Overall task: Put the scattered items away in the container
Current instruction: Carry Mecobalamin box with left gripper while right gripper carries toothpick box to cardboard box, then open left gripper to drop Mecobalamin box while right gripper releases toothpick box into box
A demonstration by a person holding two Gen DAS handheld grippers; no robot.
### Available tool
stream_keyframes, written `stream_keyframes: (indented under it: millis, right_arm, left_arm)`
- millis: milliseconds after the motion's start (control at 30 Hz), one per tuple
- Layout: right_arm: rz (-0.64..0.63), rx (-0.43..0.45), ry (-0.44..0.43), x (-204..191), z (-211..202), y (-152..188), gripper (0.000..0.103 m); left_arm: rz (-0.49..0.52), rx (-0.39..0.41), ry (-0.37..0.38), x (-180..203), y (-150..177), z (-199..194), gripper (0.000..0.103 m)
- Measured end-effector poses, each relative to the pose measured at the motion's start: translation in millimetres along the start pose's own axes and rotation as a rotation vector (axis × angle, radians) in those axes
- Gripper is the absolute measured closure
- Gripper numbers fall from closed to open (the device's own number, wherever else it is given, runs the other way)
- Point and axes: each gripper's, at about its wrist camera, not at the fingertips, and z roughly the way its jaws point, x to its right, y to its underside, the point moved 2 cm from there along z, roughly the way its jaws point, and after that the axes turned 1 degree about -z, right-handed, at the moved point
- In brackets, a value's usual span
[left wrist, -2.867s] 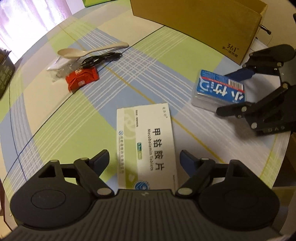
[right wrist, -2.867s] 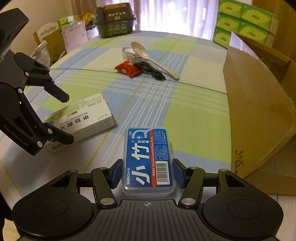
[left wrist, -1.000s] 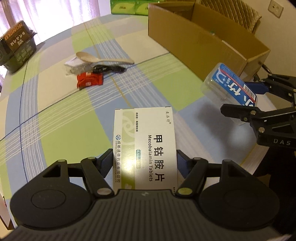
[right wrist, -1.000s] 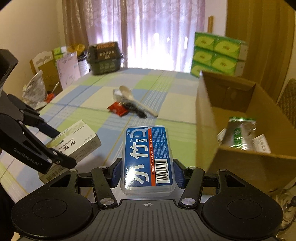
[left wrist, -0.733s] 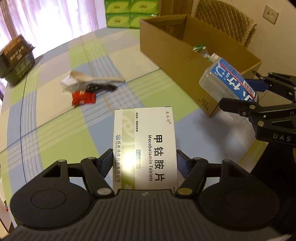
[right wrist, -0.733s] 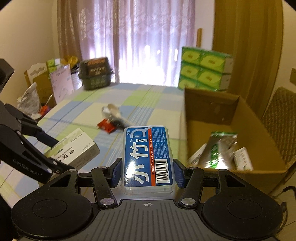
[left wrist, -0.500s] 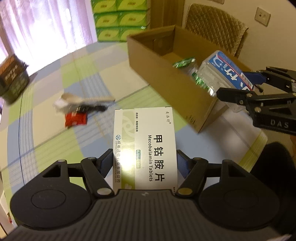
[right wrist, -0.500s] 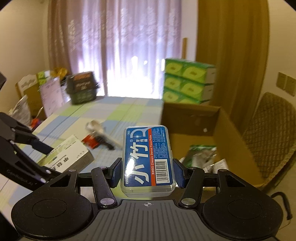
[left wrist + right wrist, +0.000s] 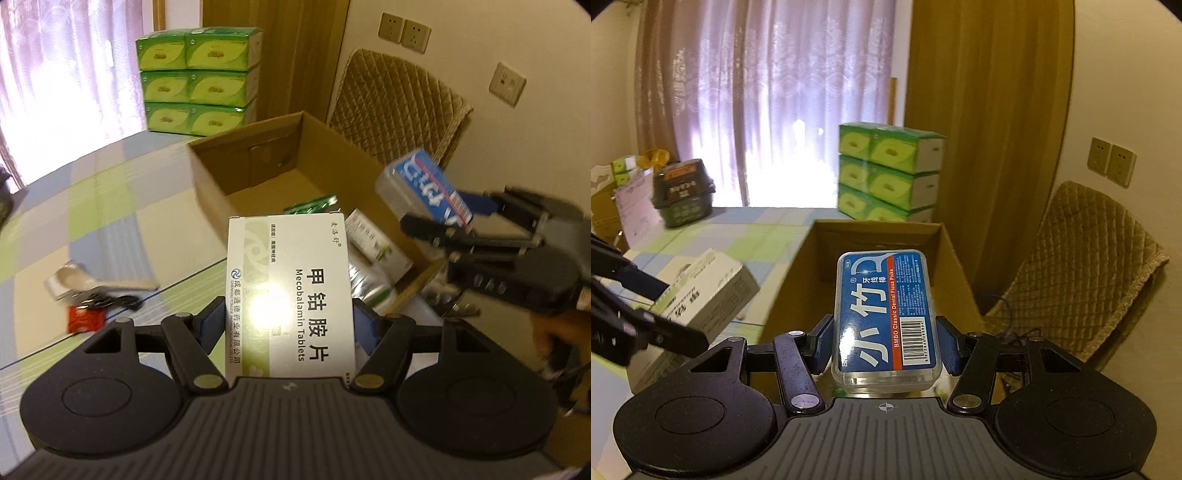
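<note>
Left wrist view: the left hand-held gripper (image 9: pixel 290 328) is clamped on the tablet carton (image 9: pixel 290 295) by its long sides; light, crushable cardboard, so a gentle squeeze should do. At 12 o'clock the cardboard box (image 9: pixel 207 184) holds foil and green packets (image 9: pixel 369 269). A spoon (image 9: pixel 96 280) lies at 9 o'clock on the bench (image 9: pixel 110 206).

Right wrist view: the right hand-held gripper (image 9: pixel 884 345) is clamped on the floss-pick case (image 9: pixel 886 314), stiff, slick plastic, raised over the box.
</note>
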Motion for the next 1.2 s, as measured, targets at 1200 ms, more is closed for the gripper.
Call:
stream_keyframes:
  millis: [1200]
  right_arm:
    - [0.094,-0.043,0.017,60,44,15,0.044]
  left_arm:
    - [-0.320,-0.057,0.080,-5,-40,75,0.034]
